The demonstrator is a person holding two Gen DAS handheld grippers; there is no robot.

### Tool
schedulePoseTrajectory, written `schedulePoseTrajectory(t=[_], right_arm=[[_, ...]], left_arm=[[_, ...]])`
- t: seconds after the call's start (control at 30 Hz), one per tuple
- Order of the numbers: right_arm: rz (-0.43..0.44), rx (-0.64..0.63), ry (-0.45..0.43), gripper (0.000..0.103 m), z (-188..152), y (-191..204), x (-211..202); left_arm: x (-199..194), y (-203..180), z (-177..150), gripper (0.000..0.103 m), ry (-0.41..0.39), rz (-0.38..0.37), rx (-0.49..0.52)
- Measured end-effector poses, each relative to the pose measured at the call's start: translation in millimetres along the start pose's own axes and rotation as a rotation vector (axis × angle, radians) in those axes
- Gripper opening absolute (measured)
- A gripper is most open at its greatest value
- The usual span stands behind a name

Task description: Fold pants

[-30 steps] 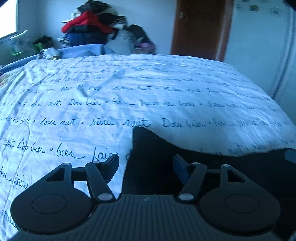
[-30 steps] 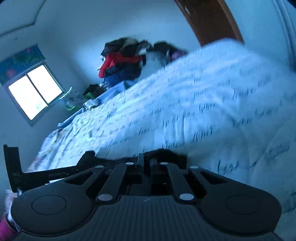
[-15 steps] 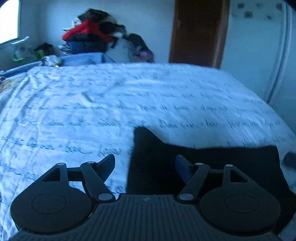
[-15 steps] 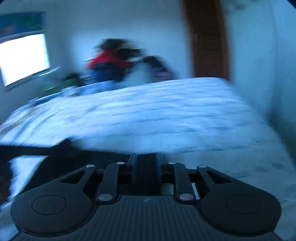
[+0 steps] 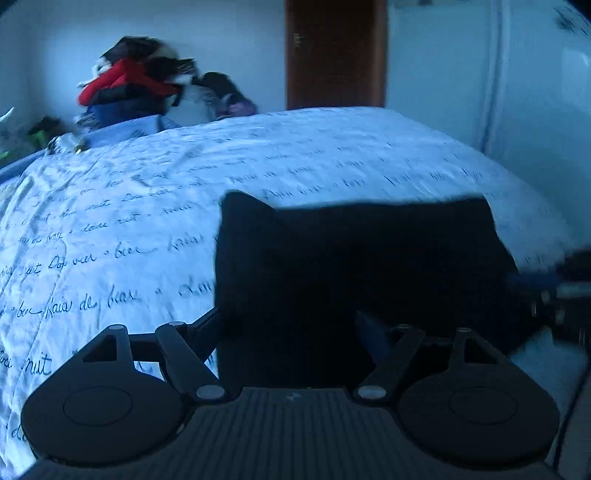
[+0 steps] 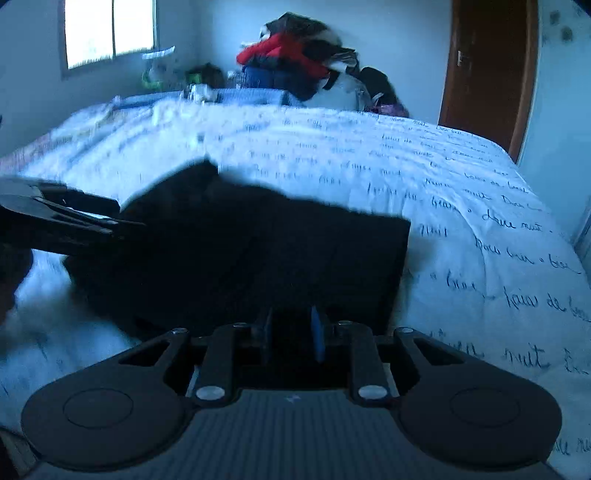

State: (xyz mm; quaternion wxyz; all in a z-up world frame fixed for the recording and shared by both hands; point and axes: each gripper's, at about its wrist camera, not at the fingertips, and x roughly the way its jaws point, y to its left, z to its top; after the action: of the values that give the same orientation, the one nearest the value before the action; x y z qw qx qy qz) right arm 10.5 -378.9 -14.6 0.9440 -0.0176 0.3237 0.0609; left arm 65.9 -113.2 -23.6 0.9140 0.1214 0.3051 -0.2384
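Note:
The black pants (image 5: 362, 258) lie folded as a dark rectangle on the white bedspread (image 5: 147, 192) with script writing. My left gripper (image 5: 291, 325) is open, its fingers straddling the near left edge of the pants. In the right wrist view the pants (image 6: 258, 251) lie just ahead of my right gripper (image 6: 291, 328), whose fingers stand slightly apart with nothing visibly between them. The left gripper (image 6: 74, 221) shows at that view's left edge. The right gripper (image 5: 561, 291) shows blurred at the left wrist view's right edge.
A pile of clothes (image 5: 136, 88) with a red garment sits beyond the bed's far edge. A brown door (image 5: 336, 55) stands in the far wall. A window (image 6: 110, 29) is at the far left. The bedspread (image 6: 480, 221) stretches right of the pants.
My right gripper has swung round from a tilted view to face the pants squarely, and its fingers have parted a little. The left gripper has drawn back; more of the pants shows.

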Motion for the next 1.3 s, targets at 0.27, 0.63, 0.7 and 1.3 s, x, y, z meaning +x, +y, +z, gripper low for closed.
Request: schedulePoseTrajectory(t=[0.27,0.63,0.7,1.3], right_arm=[[-0.003,0.011,-0.001,0.029,-4.4,9.6,-15.1],[0.104,0.321,-0.056,0.046,2.8,-67.0,-16.8],[0.127,0.377,-0.030,0.046,-0.3,-80.4,-6.7],[0.470,0.592,0.043,0.055,-4.1,-120.5,55.3]], left_arm=[[-17.4,-18.9,-14.2,0.083,0.004,-0.050,0.099],[-12.9,43.2,10.9,0.086,-0.012,-0.048,-0.070],[-4.3,58.1,12.0,0.087,0.031,-0.108,-0.143],[46.6,98.5,-0.4,0.094,0.191,-0.524,-0.478]])
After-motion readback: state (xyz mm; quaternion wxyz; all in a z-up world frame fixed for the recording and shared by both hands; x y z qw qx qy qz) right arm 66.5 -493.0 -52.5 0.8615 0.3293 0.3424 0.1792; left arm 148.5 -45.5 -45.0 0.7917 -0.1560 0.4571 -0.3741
